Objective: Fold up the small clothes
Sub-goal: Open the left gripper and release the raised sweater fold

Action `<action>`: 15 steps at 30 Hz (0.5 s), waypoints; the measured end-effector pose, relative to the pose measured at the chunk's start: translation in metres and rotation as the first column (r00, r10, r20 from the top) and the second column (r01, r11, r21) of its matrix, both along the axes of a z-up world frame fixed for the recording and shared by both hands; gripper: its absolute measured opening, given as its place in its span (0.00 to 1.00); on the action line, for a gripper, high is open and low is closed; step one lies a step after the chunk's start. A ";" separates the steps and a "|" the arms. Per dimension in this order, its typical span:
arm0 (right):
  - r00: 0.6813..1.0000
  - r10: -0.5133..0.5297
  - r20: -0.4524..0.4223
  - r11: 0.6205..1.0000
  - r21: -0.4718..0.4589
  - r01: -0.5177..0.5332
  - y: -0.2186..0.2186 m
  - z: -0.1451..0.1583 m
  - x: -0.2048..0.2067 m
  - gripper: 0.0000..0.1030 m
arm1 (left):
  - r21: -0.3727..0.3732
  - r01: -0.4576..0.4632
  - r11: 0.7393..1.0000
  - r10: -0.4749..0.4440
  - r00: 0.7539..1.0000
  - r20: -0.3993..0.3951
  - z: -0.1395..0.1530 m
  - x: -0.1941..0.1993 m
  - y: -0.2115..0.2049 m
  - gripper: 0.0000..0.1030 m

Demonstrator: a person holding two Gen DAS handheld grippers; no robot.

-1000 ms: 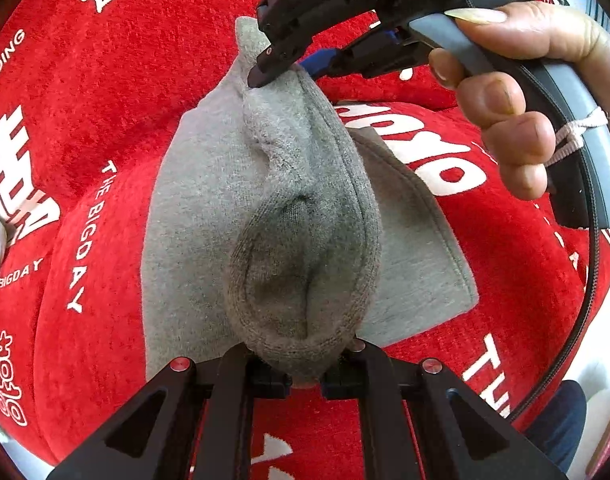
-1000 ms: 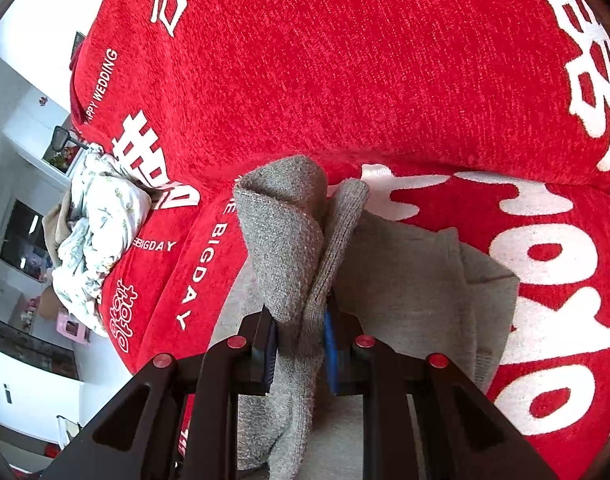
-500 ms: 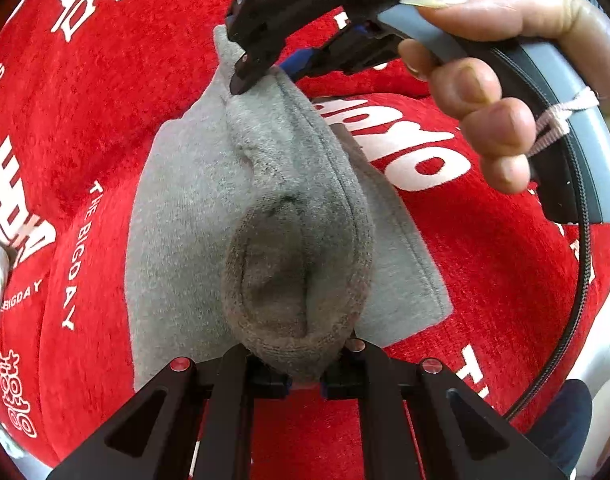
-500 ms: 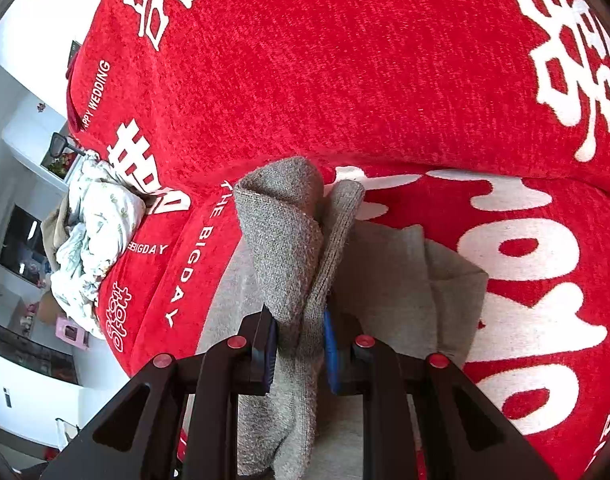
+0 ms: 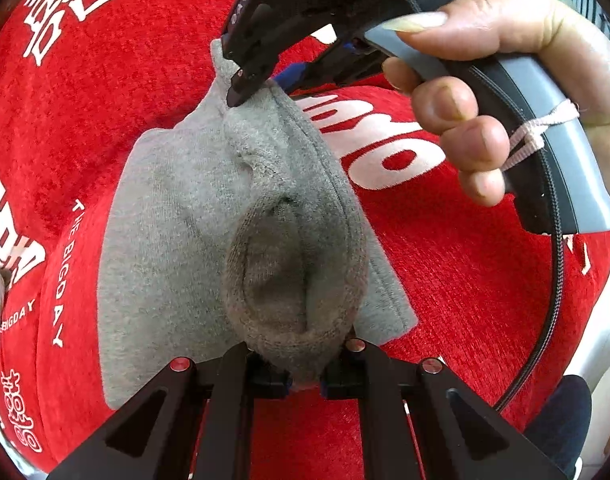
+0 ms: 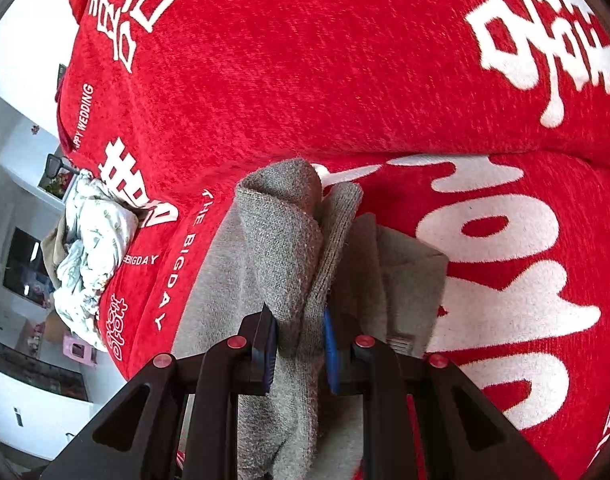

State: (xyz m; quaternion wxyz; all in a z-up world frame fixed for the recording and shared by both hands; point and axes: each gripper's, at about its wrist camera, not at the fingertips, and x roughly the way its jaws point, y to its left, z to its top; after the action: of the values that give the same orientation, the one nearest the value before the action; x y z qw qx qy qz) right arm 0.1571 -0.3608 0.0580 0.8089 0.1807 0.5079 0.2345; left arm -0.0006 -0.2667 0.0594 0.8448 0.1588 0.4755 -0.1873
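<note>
A small grey garment lies on a red blanket; one edge of it is lifted into a folded ridge between both grippers. My left gripper is shut on the near end of that ridge. My right gripper is shut on the far end of it, with the fabric bunched upright between its blue pads. In the left wrist view the right gripper comes in from the top, held by a hand. The flat part of the garment lies under the ridge.
The red blanket with white lettering covers a soft cushioned surface. A pile of white patterned clothes lies at the blanket's left edge. Room furniture shows beyond that edge at the far left.
Both grippers have moved together with the held grey fold across the blanket; the flat part of the garment has shifted left in the views. Both grips are unchanged.
</note>
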 end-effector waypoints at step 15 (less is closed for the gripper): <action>1.000 -0.018 -0.010 0.997 0.070 0.018 -0.009 -0.019 0.005 0.21 | 0.058 0.006 0.998 -0.006 1.000 0.001 -0.012 0.002 -0.013 0.09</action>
State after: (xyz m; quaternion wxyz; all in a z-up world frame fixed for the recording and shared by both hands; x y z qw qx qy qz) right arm 0.1617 -0.3697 0.0390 0.8018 0.2146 0.5016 0.2439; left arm 0.0017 -0.2801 0.0478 0.8396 0.1846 0.4796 -0.1760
